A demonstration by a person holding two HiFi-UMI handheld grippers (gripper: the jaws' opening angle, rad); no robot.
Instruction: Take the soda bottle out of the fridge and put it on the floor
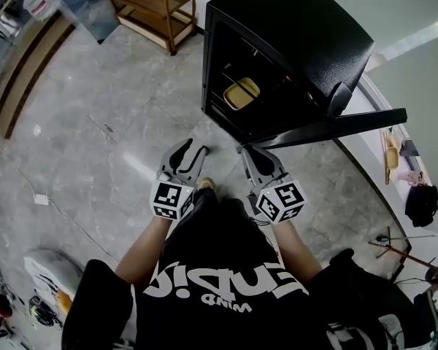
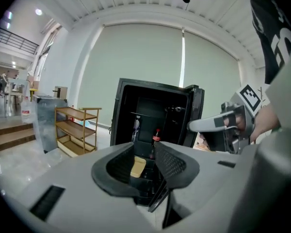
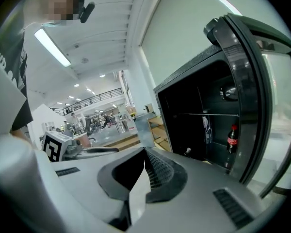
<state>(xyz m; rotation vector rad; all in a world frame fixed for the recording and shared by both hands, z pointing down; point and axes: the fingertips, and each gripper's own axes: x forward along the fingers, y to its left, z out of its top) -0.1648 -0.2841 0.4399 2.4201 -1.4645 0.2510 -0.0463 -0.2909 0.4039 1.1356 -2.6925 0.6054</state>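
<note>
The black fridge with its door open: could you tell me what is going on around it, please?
A person faces the small black fridge, whose door is open, with a gripper in each hand. The soda bottle stands upright inside, untouched. The left gripper has its jaws a little apart with nothing between them. The right gripper has its jaws together and is empty too. Both are short of the fridge, so the bottle is not yet taken out.

"mind" on black shirt [image 1: 220, 243]
</note>
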